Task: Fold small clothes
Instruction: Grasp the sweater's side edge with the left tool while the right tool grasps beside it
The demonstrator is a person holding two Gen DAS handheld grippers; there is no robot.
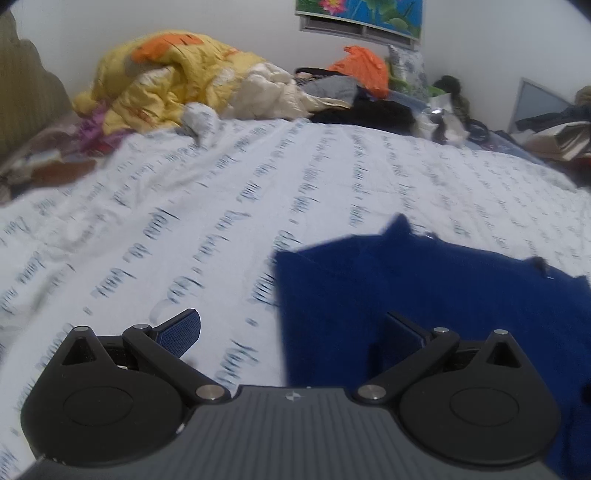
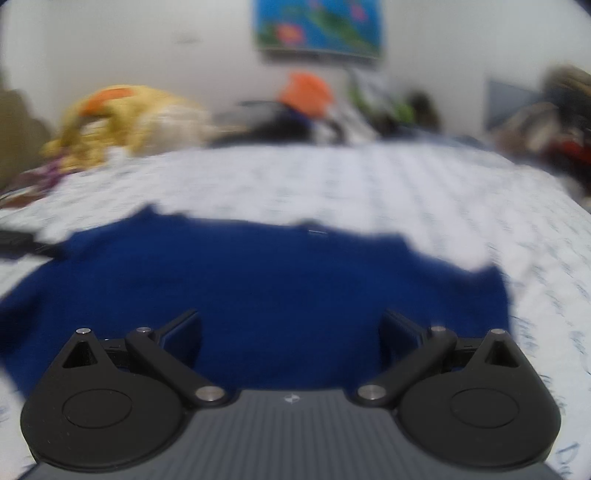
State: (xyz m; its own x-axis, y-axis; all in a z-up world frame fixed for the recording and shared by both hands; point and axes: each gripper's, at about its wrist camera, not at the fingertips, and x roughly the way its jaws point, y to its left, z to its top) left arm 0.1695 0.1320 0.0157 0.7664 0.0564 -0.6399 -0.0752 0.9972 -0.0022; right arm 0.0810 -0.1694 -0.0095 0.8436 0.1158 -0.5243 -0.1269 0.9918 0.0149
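Both grippers, left (image 1: 291, 332) and right (image 2: 291, 328), fingers spread, empty. Blue garment (image 2: 258, 288) on the bed (image 1: 221, 206) looks soft, probably light; pinch corners.

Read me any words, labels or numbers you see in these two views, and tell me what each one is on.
Nothing can be quoted with confidence.
Bed sheet: rows of dark cursive script, too blurred to read in both views.
Left tool body: a small white emblem, no letters.
Right tool body: the same emblem, no letters.
Blue garment: no print or label legible.
Flower picture on the wall: no text visible.
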